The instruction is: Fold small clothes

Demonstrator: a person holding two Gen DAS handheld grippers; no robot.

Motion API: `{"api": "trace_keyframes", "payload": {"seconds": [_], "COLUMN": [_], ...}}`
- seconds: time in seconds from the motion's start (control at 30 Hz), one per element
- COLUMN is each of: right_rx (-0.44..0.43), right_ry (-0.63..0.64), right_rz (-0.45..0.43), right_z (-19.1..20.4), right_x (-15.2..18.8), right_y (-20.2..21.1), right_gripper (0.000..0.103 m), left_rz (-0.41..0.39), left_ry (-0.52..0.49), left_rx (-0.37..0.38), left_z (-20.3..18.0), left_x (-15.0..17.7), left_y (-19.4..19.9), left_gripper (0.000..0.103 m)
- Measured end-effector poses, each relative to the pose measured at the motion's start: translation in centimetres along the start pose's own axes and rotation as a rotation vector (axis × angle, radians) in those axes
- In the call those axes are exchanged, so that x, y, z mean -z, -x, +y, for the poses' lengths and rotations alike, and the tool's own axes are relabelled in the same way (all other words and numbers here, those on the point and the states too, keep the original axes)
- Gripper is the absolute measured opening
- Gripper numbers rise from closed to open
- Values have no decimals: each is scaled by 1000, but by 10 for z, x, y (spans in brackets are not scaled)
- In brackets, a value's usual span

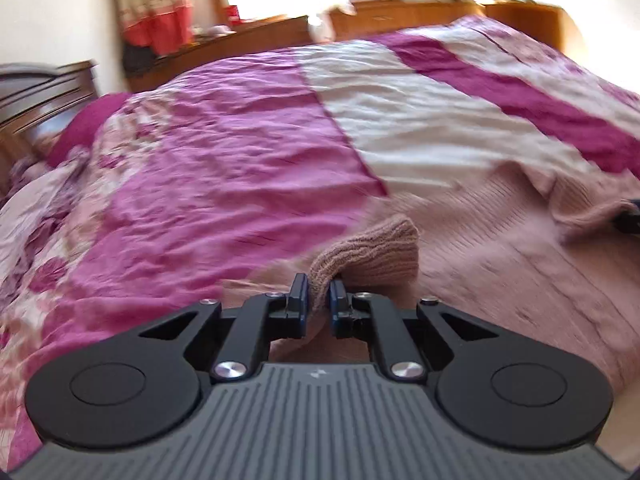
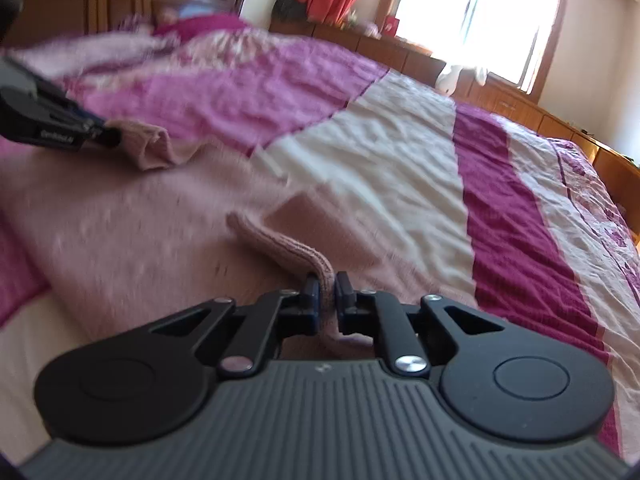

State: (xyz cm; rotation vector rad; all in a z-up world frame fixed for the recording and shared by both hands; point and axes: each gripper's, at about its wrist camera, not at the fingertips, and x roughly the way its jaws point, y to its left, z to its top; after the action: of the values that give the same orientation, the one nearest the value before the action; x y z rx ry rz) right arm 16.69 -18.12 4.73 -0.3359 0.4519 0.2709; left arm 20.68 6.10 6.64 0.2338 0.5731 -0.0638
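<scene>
A dusty-pink ribbed knit sweater [image 1: 500, 264] is lying spread across a bed, resting on a wrinkled quilted bedspread [image 1: 224, 168] patterned in magenta, cream and floral pink bands. The left gripper [image 1: 319, 294], a black two-finger tool with blue-edged pads, is pinching a ribbed cuff or hem of the knit; its jaws are drawn nearly together, with only the bunched fabric filling the narrow gap, and the pinched piece is rising in a small hump just beyond the fingertips. The right gripper [image 2: 327, 290] is doing the same on another part of the garment: its jaws are closed down onto a rolled ribbed edge that is curving up and away to the left. In the right wrist view the left gripper [image 2: 106, 136] is showing at the far left edge, clamping a folded pink end, well apart from the right one, with the body of the sweater [image 2: 132, 232] lying flat between them. Both views are blurred. Wooden cabinets [image 1: 400, 20] are lining the far side of the bed beneath a bright window [image 2: 476, 12], and a red and cream curtain [image 1: 156, 12] is hanging beside it.
</scene>
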Motion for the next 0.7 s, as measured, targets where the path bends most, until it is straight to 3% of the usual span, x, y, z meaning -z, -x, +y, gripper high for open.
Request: {"api": "trace_keyframes", "payload": {"seconds": [0.2, 0.43, 0.53, 0.7], "right_rx": [61, 197, 287, 288], "right_ry": [-188, -577, -625, -623], "right_rz": [-51, 56, 112, 109], "right_z": [-41, -108, -120, -119], "right_x": [-13, 12, 25, 32], "right_y": [4, -23, -29, -19], "right_gripper": [10, 13, 13, 14], "left_rz": [53, 125, 125, 131], "left_ry": [110, 242, 251, 245], "left_rx": [-97, -74, -79, -73], "left_z": [42, 67, 67, 65], "left_x": [-5, 7, 10, 10], "left_y": [-22, -43, -44, -35], "left_gripper": [13, 14, 25, 48]}}
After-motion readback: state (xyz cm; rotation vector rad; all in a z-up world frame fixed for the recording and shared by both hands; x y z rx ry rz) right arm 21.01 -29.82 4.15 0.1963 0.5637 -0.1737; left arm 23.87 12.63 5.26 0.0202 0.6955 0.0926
